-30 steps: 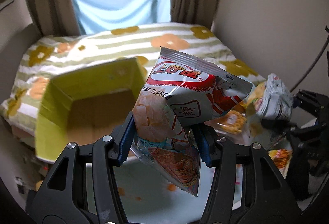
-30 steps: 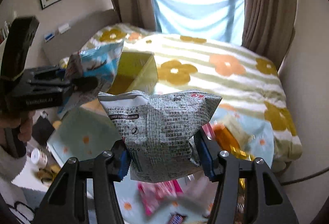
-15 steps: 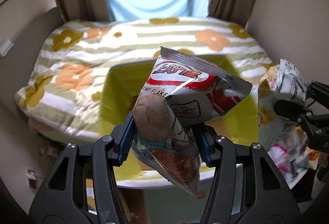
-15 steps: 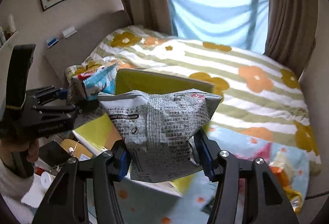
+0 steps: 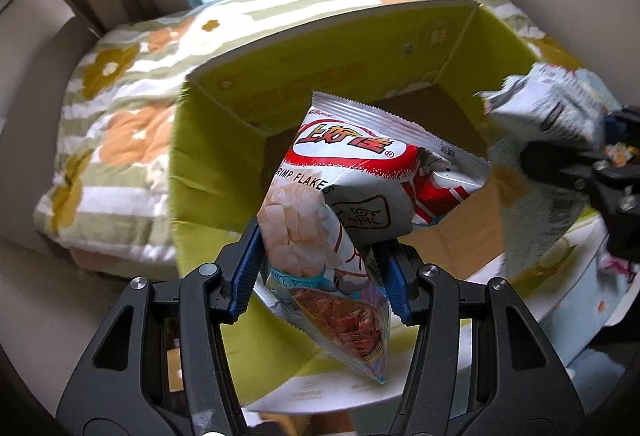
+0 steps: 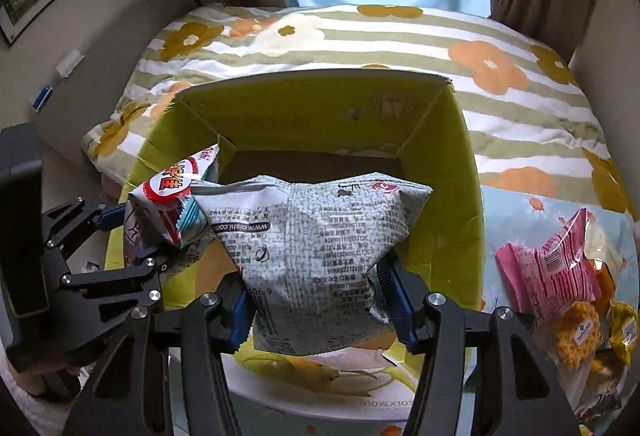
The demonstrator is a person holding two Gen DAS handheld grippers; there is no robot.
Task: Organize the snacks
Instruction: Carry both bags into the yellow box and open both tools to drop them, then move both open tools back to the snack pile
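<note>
My left gripper (image 5: 322, 272) is shut on a shrimp flakes bag (image 5: 360, 196) with a red and white label, held over the open yellow-green cardboard box (image 5: 224, 140). My right gripper (image 6: 320, 296) is shut on a grey printed snack bag (image 6: 316, 236), also above the box (image 6: 440, 164), whose brown floor looks bare. In the right wrist view the left gripper (image 6: 120, 236) with the shrimp flakes bag (image 6: 172, 196) sits at the left. The left wrist view shows the right gripper (image 5: 568, 164) and its grey bag (image 5: 548, 104) at the right edge.
The box stands on a small table with a pale blue flowered cloth (image 6: 532, 204), beside a bed with a striped flowered cover (image 6: 360, 44). A pink packet (image 6: 552, 268) and several other snacks (image 6: 580, 332) lie on the table right of the box.
Both grippers swung with their bags toward the box and lowered over its opening. The box now fills the middle of both views. Neither grip changed.
</note>
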